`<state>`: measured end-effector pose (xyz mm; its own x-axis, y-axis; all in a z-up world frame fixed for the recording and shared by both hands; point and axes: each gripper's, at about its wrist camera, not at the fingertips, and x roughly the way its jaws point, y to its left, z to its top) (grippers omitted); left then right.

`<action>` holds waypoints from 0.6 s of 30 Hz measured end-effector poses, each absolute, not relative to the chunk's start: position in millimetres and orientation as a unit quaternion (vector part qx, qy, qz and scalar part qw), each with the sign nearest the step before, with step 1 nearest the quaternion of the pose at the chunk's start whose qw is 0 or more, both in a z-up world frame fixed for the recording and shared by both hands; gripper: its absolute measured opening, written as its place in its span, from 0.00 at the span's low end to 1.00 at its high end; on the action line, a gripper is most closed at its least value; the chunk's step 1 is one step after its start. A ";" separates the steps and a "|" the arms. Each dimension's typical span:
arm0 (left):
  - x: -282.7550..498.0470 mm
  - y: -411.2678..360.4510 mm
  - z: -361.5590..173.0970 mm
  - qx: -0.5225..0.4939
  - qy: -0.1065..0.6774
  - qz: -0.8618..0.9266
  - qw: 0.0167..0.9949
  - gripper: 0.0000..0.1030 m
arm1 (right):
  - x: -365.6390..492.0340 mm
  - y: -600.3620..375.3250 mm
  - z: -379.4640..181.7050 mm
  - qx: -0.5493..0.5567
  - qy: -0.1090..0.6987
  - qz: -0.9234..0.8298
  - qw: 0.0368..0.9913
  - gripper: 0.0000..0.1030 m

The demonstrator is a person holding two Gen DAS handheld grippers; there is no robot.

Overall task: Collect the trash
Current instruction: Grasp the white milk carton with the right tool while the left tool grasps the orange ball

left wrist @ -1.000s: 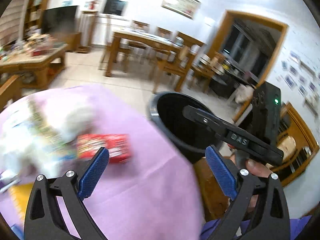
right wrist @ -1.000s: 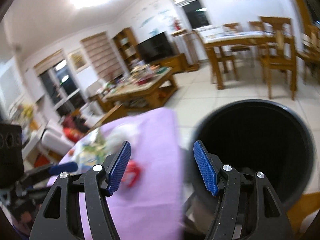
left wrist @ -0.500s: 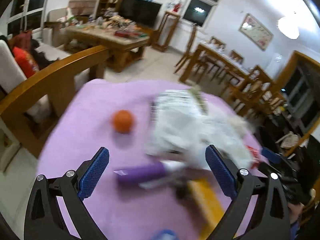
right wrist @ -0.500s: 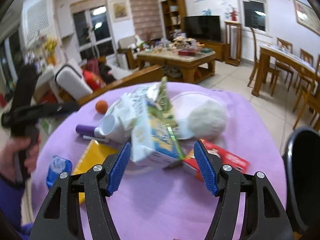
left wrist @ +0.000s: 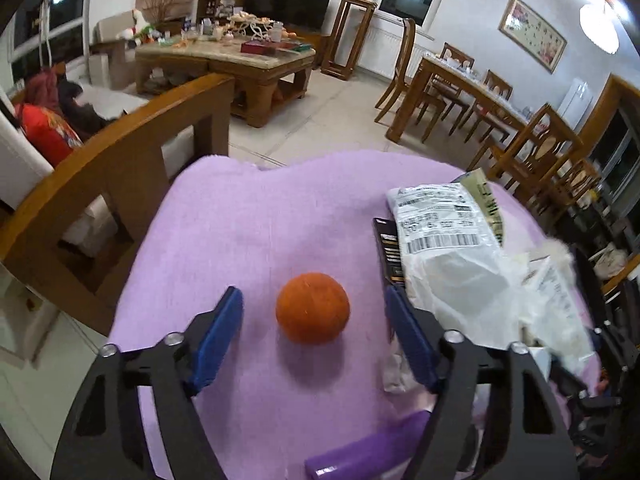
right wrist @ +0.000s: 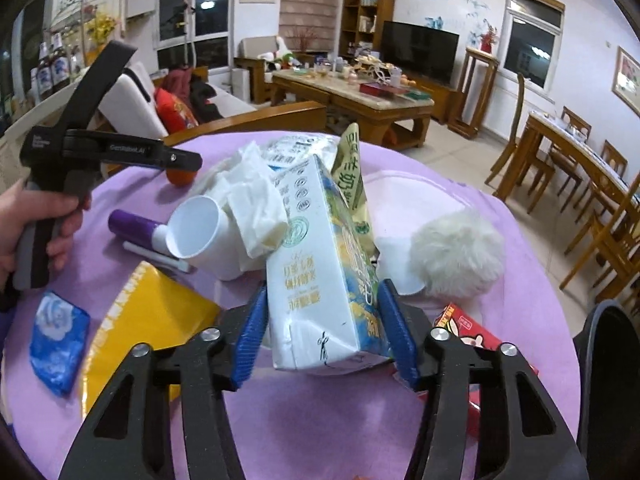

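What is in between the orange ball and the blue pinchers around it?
Only bare purple cloth. In the left wrist view the orange sits between the left gripper fingers, a gap on each side.

We can read "GenRobot.AI" in white letters on the black body of the left handheld gripper [right wrist: 182, 162]. The tall white, blue and yellow milk carton [right wrist: 320, 276] carries gold Chinese print too small for us to read. The white plastic shipping bag [left wrist: 440, 220] bears a barcode label whose lines stay illegible, and the gold lettering on the black flat box [left wrist: 390, 248] is too blurred for us.
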<state>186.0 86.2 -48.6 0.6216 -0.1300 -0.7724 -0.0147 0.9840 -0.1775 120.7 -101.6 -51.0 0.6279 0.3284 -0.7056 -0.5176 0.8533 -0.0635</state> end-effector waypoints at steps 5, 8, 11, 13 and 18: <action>181.8 87.9 -48.9 -0.063 0.425 -0.018 0.903 0.48 | 128.4 -109.1 -53.0 -0.112 0.365 0.243 0.892 0.41; 178.2 93.5 -50.0 -0.097 0.429 -0.044 0.897 0.35 | 128.5 -115.2 -48.7 -0.091 0.362 0.253 0.892 0.39; 171.7 89.3 -50.3 -0.075 0.428 -0.039 0.900 0.35 | 122.3 -125.7 -42.0 -0.068 0.360 0.262 0.893 0.38; 166.4 88.8 -49.3 -0.074 0.428 -0.040 0.900 0.35 | 118.4 -135.5 -34.6 -0.045 0.358 0.270 0.893 0.38; 151.3 92.7 -45.2 -0.086 0.417 -0.048 0.903 0.34 | 105.3 -166.4 -15.0 0.024 0.353 0.301 0.886 0.38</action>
